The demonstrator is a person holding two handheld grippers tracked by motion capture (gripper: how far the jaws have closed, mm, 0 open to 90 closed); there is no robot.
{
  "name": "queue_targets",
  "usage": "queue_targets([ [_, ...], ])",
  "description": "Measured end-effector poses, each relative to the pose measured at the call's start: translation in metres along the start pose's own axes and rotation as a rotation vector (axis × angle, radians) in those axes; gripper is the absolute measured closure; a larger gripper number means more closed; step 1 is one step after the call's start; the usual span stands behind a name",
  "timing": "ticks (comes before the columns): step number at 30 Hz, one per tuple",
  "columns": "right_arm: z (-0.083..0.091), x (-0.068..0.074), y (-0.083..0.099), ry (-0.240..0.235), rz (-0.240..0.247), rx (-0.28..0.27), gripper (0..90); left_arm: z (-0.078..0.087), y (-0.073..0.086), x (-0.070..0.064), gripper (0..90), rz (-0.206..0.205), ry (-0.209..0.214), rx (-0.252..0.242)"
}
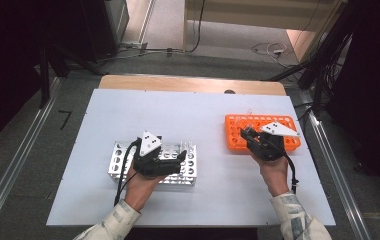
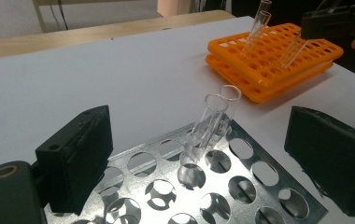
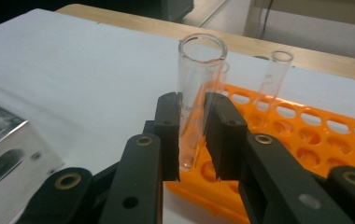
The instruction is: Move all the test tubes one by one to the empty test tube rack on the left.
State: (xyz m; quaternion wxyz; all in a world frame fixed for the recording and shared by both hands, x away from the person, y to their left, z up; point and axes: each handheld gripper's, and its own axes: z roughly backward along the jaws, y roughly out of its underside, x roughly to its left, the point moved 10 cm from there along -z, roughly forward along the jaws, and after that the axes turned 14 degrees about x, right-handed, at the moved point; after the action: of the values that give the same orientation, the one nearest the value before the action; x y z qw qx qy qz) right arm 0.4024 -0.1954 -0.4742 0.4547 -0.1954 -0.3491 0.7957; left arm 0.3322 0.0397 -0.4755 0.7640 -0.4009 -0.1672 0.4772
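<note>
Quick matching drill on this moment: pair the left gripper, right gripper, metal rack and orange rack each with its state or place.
1. left gripper
2. right gripper
3. metal rack
4. orange rack

a. right side of the table
b. jaws open above a rack
c. holds two glass tubes, left side of the table
d. shut on a glass tube

Pairs: 1-b, 2-d, 3-c, 4-a

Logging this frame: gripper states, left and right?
Left gripper: open, jaws wide apart over the metal rack, holding nothing.
Right gripper: shut on a glass test tube above the orange rack.
</note>
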Motion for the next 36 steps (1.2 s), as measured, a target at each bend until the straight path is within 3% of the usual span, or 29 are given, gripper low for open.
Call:
queue_targets([
  [12,0.012,0.044,0.018,-0.100,0.088,0.042,73.0,0.004,-0.002,-0.006,7.9,-0.018,0.005,-0.008],
  [17,0.015,0.065,0.027,-0.144,0.135,0.065,73.0,0.007,-0.004,-0.012,7.9,-0.027,0.025,-0.018],
  [25,0.012,0.090,0.041,-0.187,0.206,0.107,73.0,0.009,-0.005,-0.035,8.0,-0.075,0.073,-0.016],
  [36,0.003,0.102,0.048,-0.211,0.238,0.139,73.0,0.003,-0.007,-0.070,18.1,-0.144,0.141,-0.023],
])
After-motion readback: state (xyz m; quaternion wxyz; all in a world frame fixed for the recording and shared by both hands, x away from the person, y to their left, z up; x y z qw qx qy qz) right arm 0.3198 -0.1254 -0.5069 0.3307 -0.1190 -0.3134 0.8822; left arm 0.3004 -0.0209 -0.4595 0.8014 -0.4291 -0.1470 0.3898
